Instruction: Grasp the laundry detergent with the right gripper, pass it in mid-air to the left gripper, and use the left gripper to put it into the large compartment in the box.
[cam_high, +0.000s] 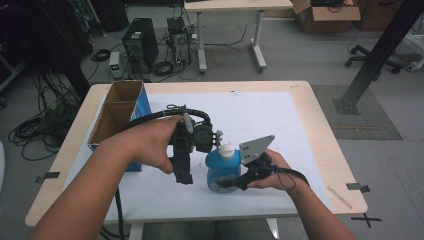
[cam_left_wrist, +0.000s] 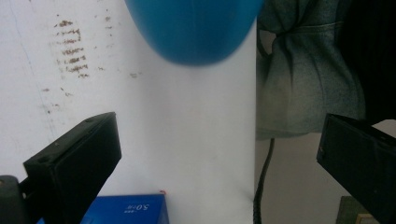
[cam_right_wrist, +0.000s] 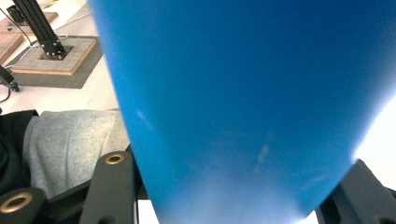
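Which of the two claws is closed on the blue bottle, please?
The right claw grips the blue bottle; the left claw hangs open beside it.

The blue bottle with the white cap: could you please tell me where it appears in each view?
High view: blue bottle at centre, on the white mat.
Left gripper view: its rounded end at top centre.
Right gripper view: its body across the frame, close up.
Shared landmark: the white mat.
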